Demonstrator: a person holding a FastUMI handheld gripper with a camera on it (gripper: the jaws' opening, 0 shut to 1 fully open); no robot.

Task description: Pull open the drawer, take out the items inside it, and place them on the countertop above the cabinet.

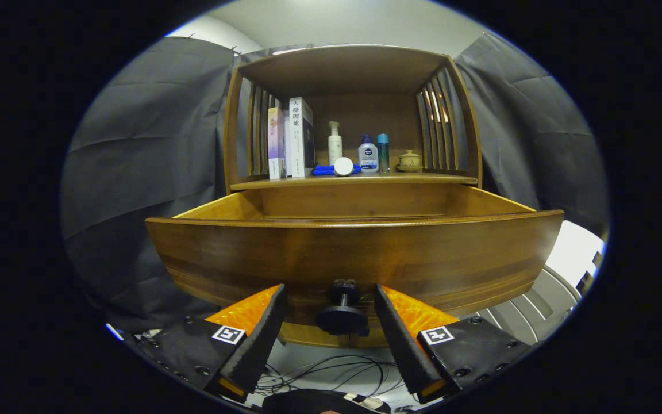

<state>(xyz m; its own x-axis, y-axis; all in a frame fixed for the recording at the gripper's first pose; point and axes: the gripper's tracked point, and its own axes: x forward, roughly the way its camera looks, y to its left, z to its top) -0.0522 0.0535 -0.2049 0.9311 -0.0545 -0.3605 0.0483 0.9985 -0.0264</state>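
Gripper (329, 294) spread wide, fingers flanking the drawer knob (342, 313) without touching it; drawer (354, 259) stands pulled out.

The wooden drawer (354, 253) stands pulled open, filling the middle of the frame below the countertop (354, 181); its dark round knob (342, 313) sits low at centre. Its contents are hidden behind the front.

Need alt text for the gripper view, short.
A wooden drawer stands pulled open, its dark knob between the open tongs, untouched. On the countertop above: books, bottles, a small pot.
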